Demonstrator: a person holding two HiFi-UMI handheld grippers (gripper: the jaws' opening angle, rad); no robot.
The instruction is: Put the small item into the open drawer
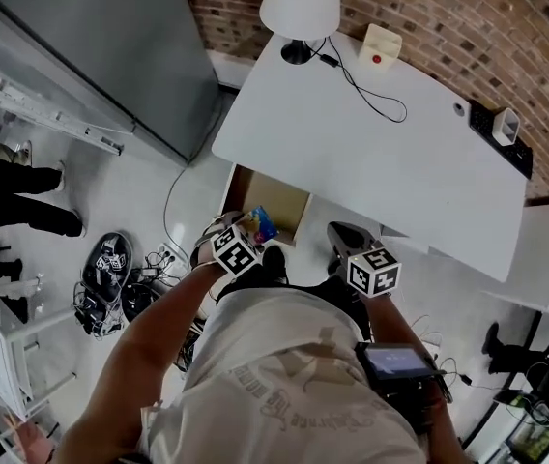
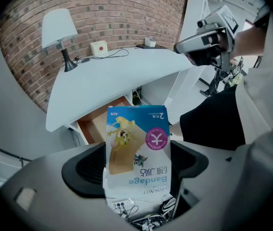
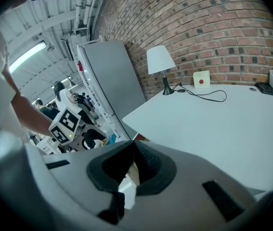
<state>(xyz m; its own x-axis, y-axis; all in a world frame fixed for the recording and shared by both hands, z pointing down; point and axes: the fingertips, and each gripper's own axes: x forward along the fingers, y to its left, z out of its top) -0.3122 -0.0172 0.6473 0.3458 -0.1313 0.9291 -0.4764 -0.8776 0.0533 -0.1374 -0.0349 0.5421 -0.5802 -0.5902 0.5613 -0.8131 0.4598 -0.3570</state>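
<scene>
The small item is a flat bandage packet (image 2: 137, 153), blue and white with a cartoon print. My left gripper (image 2: 137, 163) is shut on it and holds it upright between its black pads (image 2: 86, 167). In the head view the packet (image 1: 262, 224) hangs over the near edge of the open wooden drawer (image 1: 276, 197), which sticks out from under the white desk (image 1: 371, 153). The drawer (image 2: 98, 123) lies below and ahead of the packet. My right gripper (image 3: 135, 147) is shut on nothing and hovers at the desk's front edge, to the right of the drawer (image 1: 344, 236).
On the desk stand a white lamp (image 1: 301, 3), a small white box with a red button (image 1: 381, 46) with a black cable, and a dark device (image 1: 500, 131) at the right end. A grey cabinet (image 1: 110, 46) stands left. Cables and a bag (image 1: 110, 274) lie on the floor.
</scene>
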